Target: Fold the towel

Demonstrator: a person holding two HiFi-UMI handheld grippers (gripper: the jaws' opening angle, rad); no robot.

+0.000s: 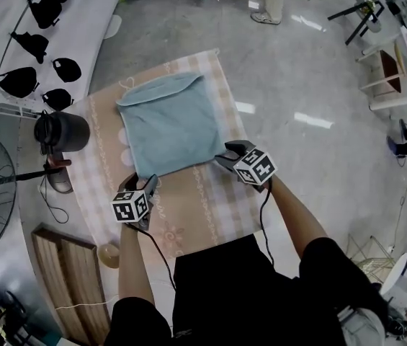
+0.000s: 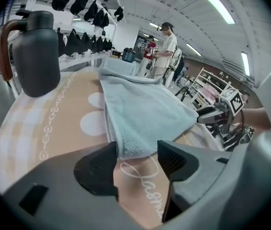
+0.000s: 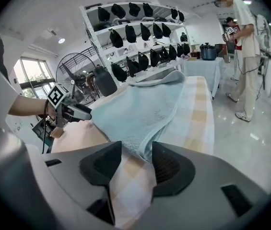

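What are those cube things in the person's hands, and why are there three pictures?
Each hand holds a hand-held gripper, a two-jaw clamp with a marker cube. One picture comes from a camera on the person's head, looking down. The other two come from cameras on the hand-held grippers. On the checked tablecloth lies a light blue towel, with a black jug off to the side. The left hand-held gripper and the right hand-held gripper each have open jaws around a near towel corner, not yet pinching it.

Cursive on tablecloth [image 2: 68, 114], perhaps "Jasm…"
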